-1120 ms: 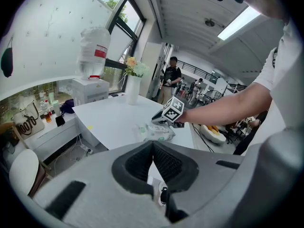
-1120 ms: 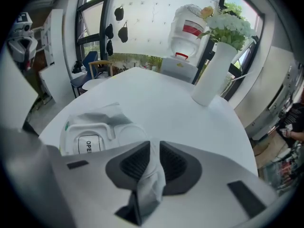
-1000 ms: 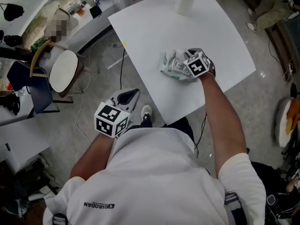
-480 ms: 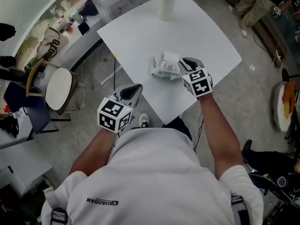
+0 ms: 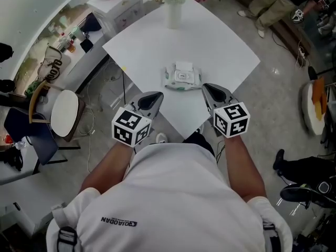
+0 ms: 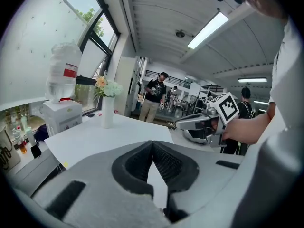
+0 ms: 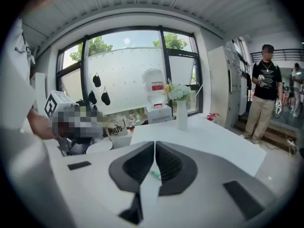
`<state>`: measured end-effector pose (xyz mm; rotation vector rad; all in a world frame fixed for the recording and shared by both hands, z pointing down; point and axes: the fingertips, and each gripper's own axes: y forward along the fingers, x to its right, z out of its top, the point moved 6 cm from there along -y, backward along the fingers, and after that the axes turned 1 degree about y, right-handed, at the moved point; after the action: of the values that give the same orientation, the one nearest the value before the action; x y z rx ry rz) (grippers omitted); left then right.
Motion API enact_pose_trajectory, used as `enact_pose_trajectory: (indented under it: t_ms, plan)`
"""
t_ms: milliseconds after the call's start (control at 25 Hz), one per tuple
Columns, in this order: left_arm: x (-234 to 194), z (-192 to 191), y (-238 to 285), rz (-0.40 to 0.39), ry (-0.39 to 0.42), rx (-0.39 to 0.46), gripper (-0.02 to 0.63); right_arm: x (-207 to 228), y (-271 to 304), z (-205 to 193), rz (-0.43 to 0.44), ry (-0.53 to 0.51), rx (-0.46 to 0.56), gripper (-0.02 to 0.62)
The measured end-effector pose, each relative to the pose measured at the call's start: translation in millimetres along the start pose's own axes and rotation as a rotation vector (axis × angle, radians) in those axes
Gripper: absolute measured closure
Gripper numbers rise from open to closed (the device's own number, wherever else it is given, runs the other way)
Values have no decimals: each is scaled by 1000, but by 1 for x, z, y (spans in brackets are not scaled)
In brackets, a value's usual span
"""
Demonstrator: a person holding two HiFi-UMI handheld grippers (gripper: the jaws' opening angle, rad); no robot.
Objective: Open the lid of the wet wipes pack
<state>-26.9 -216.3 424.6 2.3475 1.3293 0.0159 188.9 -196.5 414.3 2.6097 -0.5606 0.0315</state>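
Note:
The wet wipes pack [image 5: 181, 76], white with green print, lies flat on the white table [image 5: 220, 46], and a white flap stands at its far edge. Neither gripper touches it. My right gripper [image 5: 212, 91] hangs over the table's near corner, just short of the pack. Its jaws are closing, the tips meet in the right gripper view [image 7: 155, 144], and nothing is between them. My left gripper [image 5: 152, 100] hovers at the table's near left edge. Its tips also meet on nothing [image 6: 152, 144]. A green sliver of the pack [image 7: 155, 175] shows below the right jaws.
A white vase with flowers [image 5: 173, 9] stands at the table's far corner. A chair [image 5: 68, 96] and cables lie on the floor to the left. A water dispenser [image 6: 61, 103] stands by the window. People stand beyond the table [image 7: 263, 99].
My right gripper has let go of the pack and pulled back and up towards me. The pack now lies flat on its own. My left gripper has risen a little.

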Motion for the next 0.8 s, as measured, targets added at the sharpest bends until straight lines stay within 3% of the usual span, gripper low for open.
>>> enact_pose_trajectory:
  t_ms: [360, 800]
  plan:
    - [11, 13, -4, -31, 26, 30, 601, -12, -45, -6, 17, 127, 140, 589]
    - [15, 3, -3, -29, 39, 1, 601, -16, -62, -44, -16, 184, 111, 591]
